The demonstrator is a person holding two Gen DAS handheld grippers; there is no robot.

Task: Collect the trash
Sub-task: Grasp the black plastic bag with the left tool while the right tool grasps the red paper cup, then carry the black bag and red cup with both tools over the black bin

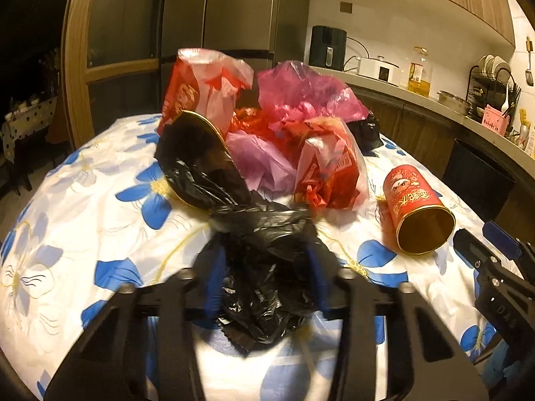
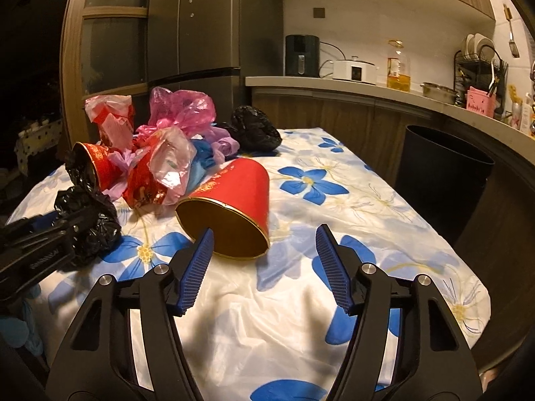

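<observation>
The crumpled black bag (image 1: 264,267) sits on the floral tablecloth (image 1: 83,220), pinched between the blue pads of the left gripper (image 1: 265,277), just in front of the trash pile (image 1: 284,140). Right of the pile, a red can (image 2: 230,207) lies on its side, its gold mouth facing the right gripper (image 2: 264,267), whose jaws stand wide apart just short of it, touching nothing. Beyond the table's right edge stands a dark bin (image 2: 441,173).

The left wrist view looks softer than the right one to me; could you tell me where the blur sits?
Left wrist view: left gripper and the black bag it clamps are smeared, while the red can is sharper. Right wrist view: right gripper crisp, open.
</observation>
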